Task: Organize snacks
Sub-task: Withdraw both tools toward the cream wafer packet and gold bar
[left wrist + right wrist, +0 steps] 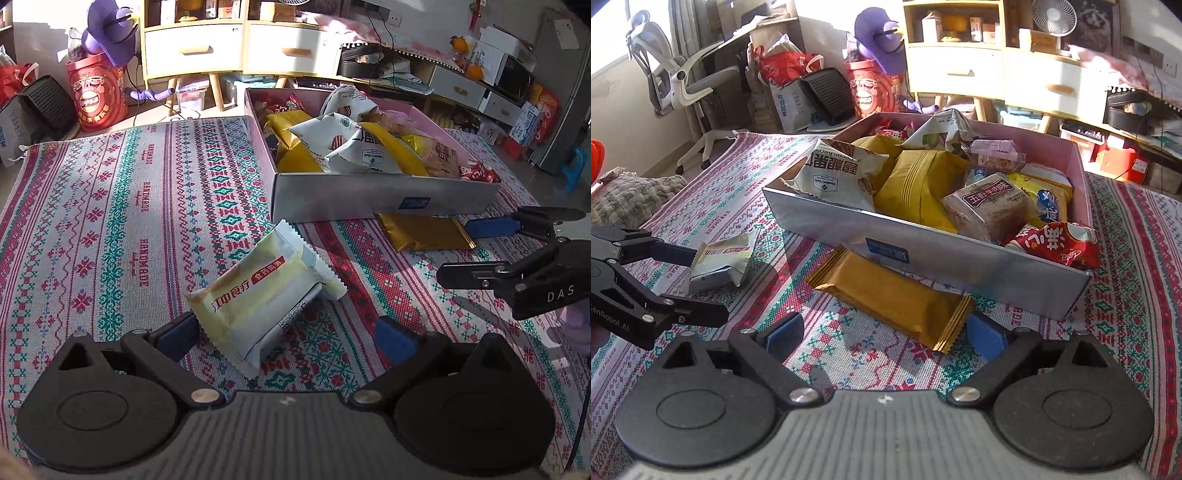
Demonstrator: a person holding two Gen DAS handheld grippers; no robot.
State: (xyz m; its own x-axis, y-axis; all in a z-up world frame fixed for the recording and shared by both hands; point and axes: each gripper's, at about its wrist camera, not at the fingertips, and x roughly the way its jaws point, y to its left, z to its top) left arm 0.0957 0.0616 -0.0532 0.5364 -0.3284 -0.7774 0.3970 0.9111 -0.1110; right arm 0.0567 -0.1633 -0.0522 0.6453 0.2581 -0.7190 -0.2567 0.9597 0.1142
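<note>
A pale yellow snack packet (258, 291) lies on the patterned cloth between the wide-set fingers of my left gripper (288, 336). The left pad is at its corner and the right pad stands clear, so the gripper is open. A flat gold packet (890, 299) lies just in front of the grey box (923, 243), which is full of snack bags. My right gripper (884, 332) is open around the gold packet's near end, and its right pad (986, 338) is close to the packet's corner. Each view shows the other gripper too: the right gripper (469, 251) and the left gripper (694, 284).
The box wall (369, 199) stands right behind the gold packet (424, 232). The woven cloth (110, 221) covers the whole table. Beyond the table's far edge are a red drum (98, 99), a cabinet with drawers (192, 51) and an office chair (683, 81).
</note>
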